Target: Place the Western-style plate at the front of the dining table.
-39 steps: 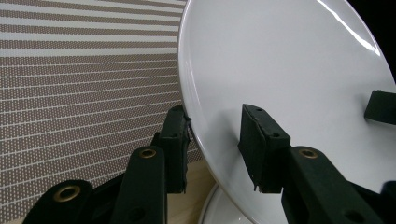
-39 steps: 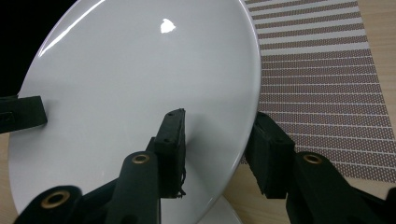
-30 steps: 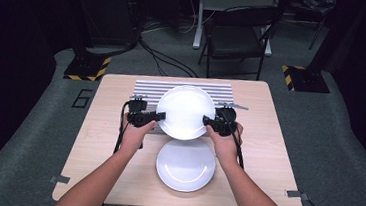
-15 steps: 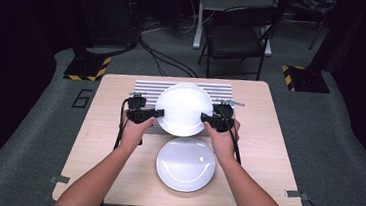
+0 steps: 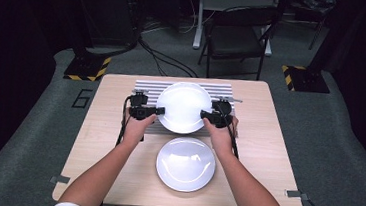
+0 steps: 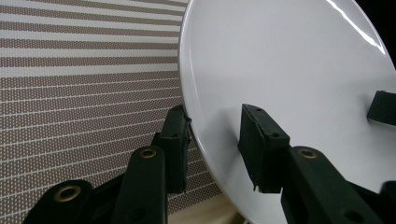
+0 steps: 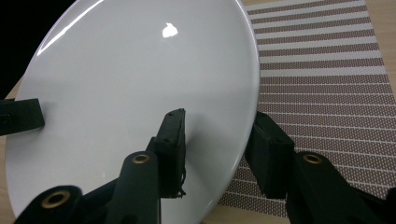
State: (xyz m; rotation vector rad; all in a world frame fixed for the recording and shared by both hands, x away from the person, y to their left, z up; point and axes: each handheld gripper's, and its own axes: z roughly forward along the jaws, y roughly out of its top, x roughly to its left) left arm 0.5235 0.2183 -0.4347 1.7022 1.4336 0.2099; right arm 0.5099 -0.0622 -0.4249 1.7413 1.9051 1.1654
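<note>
Over the striped mat at the 12 o'clock end of the table sits the plate, held up between both grippers, so my guess is we're partway through moving it. It's clearly off the surface: both gripper views show it tilted with the mat well behind and under it. What's left, as far as I can judge, is setting it down somewhere, maybe on the mat, maybe onto the second plate that lies flat at 6 o'clock from it, near the person's edge. Can't tell which.

Looks-wise it's a plain white round plate, glossy, with a couple of bright light streaks near the rim and nothing on it. Shallow, smooth edge.

Left gripper pinches the rim at the plate's 9 o'clock, right gripper at its 3 o'clock. Up close, the left gripper has one jaw on the plate's face and one behind it, clamped narrow on the rim. Same for the right gripper. Two-handed hold looks steady enough, though glazed ceramic probably slips easily.
</note>
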